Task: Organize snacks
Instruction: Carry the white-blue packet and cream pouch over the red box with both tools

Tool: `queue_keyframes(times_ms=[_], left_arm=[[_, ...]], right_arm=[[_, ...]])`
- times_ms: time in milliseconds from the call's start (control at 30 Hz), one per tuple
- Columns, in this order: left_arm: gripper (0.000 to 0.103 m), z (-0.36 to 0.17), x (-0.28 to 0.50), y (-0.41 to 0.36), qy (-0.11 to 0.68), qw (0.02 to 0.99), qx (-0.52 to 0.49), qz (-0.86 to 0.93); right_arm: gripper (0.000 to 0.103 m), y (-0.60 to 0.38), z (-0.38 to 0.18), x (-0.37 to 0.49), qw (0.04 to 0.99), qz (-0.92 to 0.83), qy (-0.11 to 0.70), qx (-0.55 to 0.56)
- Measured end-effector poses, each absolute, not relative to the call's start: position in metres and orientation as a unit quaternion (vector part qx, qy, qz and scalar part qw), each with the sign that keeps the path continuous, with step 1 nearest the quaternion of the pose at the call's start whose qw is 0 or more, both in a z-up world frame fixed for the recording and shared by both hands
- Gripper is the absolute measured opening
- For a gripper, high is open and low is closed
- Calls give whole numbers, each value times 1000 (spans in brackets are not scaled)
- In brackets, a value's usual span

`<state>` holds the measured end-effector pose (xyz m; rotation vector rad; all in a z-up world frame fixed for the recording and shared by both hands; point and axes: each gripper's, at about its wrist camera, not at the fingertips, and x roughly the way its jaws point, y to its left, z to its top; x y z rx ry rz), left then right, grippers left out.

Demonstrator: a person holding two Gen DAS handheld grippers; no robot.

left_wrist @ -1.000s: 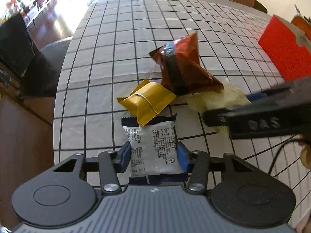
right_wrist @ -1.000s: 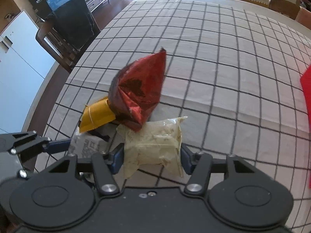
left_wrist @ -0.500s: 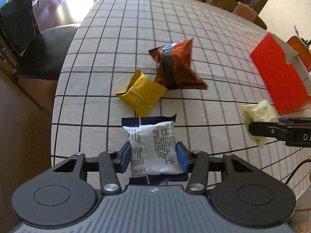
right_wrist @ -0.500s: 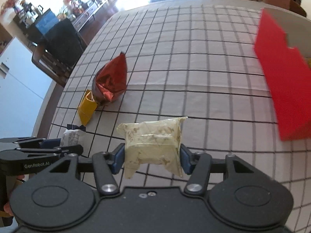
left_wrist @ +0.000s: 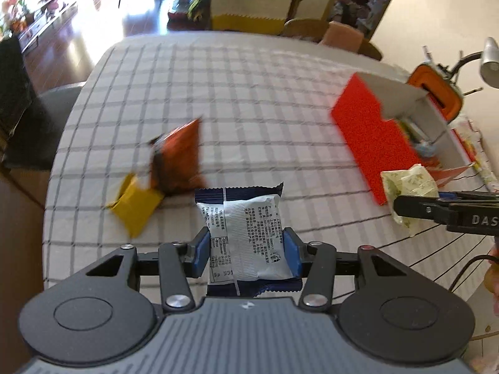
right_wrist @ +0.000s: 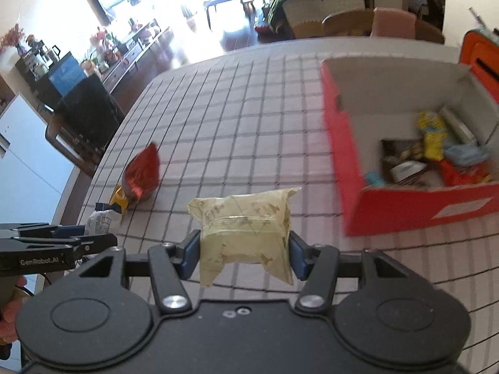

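Both pairs of fingers are clamped on packets: the left gripper (left_wrist: 246, 251) holds a white-and-navy snack packet (left_wrist: 246, 237) at lower centre, the right gripper (right_wrist: 243, 254) a pale green packet (right_wrist: 246, 227). This looks like the carry step, so next each must travel over the open red box (right_wrist: 349, 143) at the right and let go; a red bag (right_wrist: 142, 173) and yellow packet (left_wrist: 137, 204) wait on the checked tablecloth (left_wrist: 249, 93).

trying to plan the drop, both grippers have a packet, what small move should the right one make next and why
Probably carry the right gripper on over the open red box before releasing: it is clamped on the pale green packet above the checked tablecloth, short of the box, which already holds other snacks.
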<state>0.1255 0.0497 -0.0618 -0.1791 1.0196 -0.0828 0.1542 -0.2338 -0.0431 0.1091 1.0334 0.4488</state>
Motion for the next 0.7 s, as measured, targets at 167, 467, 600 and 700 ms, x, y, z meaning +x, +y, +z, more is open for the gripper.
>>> queue_keyframes(times_ms=[167,467,600,700], left_arm=[[48,-43,145,3,469,879,-71,-59],[48,-28,188,-80,454,886,-39,-85],[48,-26,205,-112,454,886,-28,-94],[48,-26,221,-135,457,884,-19,-101]], right_arm=[[56,-273,-34,170,856,202,474,50],[56,-338,-34,201,869,181,458,44],[56,-363,-37,215,873,173,454,42],[56,-381,-40,227,875,164,453,39]])
